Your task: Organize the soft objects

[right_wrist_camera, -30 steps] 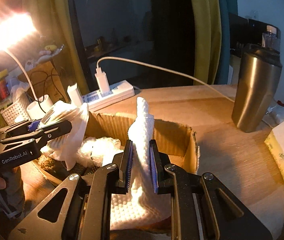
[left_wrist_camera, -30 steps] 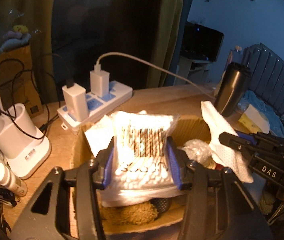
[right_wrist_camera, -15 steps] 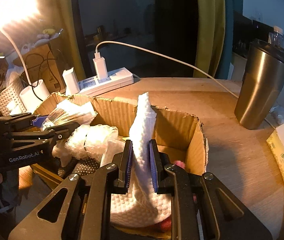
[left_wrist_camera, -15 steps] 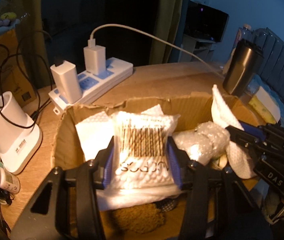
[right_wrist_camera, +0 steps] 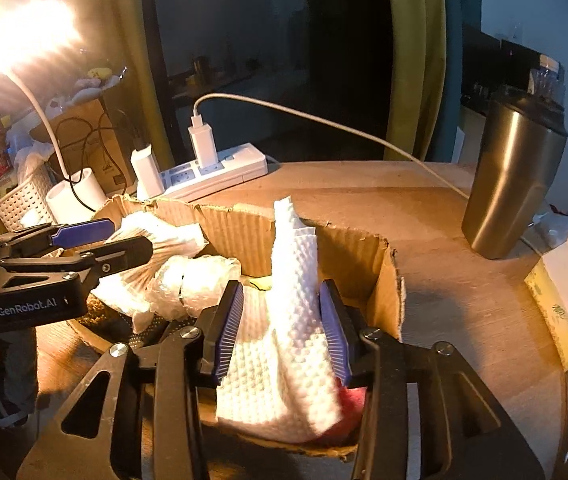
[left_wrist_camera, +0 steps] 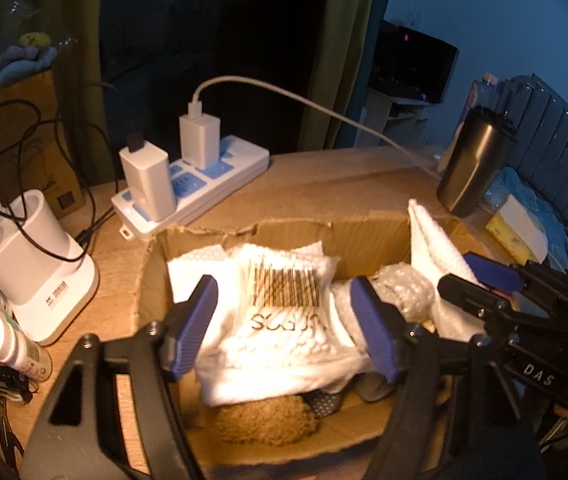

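My left gripper hangs over an open cardboard box. Its jaws are opening. A clear pack of cotton swabs lies between the blue pads on white paper, and the pads stand off it. My right gripper is over the box's right end. Its jaws are opening too, and a white paper towel stands loosely between the pads with its tip up. Each gripper shows in the other's view, the right gripper and the left gripper. Bubble wrap and a brown fuzzy thing lie in the box.
A white power strip with chargers and a cable lies behind the box. A steel tumbler stands at the right on the wooden table. A white holder and bottles stand at the left. A yellow-edged pack lies far right.
Both grippers sank into the box with their loads. Then both sets of jaws parted, letting go of the swab pack and the paper towel.
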